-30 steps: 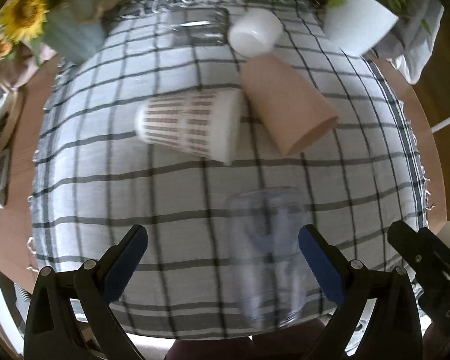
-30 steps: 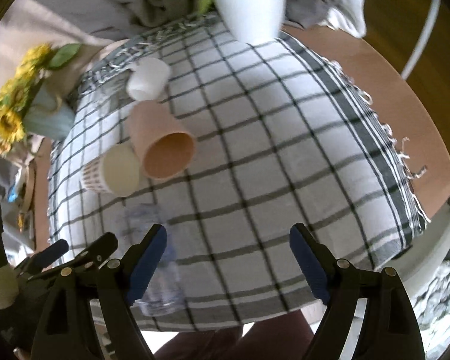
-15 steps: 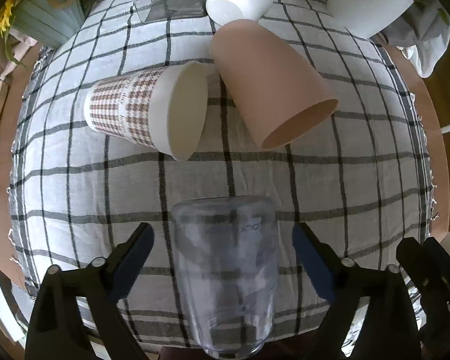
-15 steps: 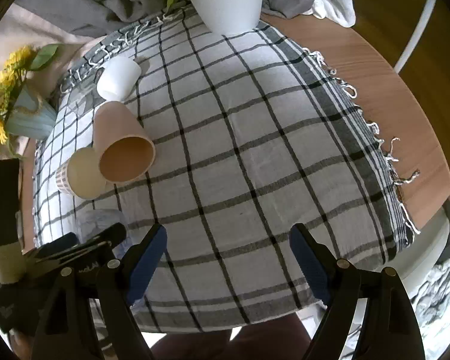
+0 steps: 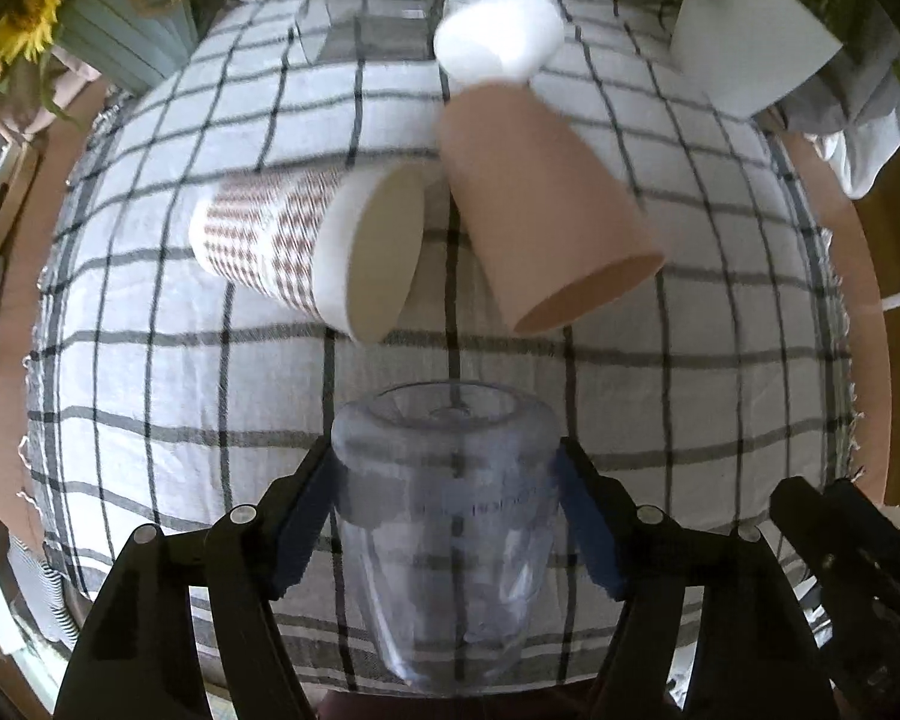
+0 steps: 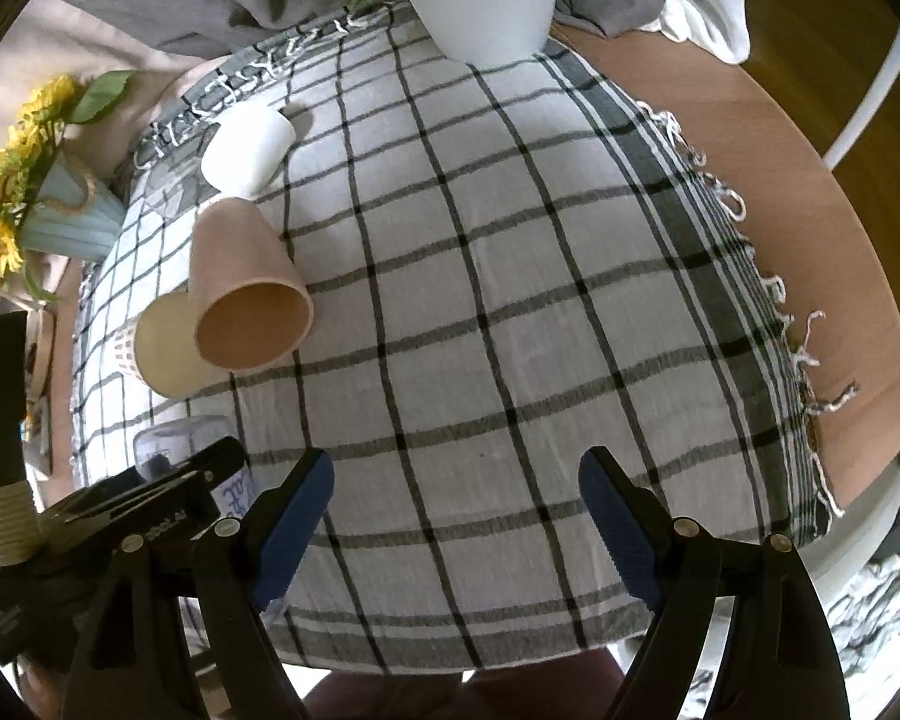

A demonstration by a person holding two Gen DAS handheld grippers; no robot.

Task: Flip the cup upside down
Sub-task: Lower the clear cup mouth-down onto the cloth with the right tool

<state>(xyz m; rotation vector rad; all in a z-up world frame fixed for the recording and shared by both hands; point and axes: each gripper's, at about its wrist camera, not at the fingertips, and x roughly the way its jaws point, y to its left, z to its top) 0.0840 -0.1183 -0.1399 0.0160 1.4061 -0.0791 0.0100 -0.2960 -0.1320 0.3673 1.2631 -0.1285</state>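
Note:
A clear plastic cup (image 5: 447, 516) lies on its side on the checked cloth (image 5: 660, 408) at the near edge, base pointing away. My left gripper (image 5: 447, 501) is shut on the clear cup, a blue pad on each side. The cup (image 6: 180, 444) shows partly behind the left gripper in the right wrist view. My right gripper (image 6: 456, 516) is open and empty above the cloth (image 6: 510, 300), to the right of the left one.
A patterned paper cup (image 5: 306, 252), a pink cup (image 5: 546, 204) and a small white cup (image 5: 498, 39) lie on their sides further back. A white plant pot (image 5: 744, 48) stands at the back right, a sunflower vase (image 5: 126, 30) at the back left.
My left gripper has moved forward around the clear cup and closed on it. The right gripper has stayed open and moved slightly forward.

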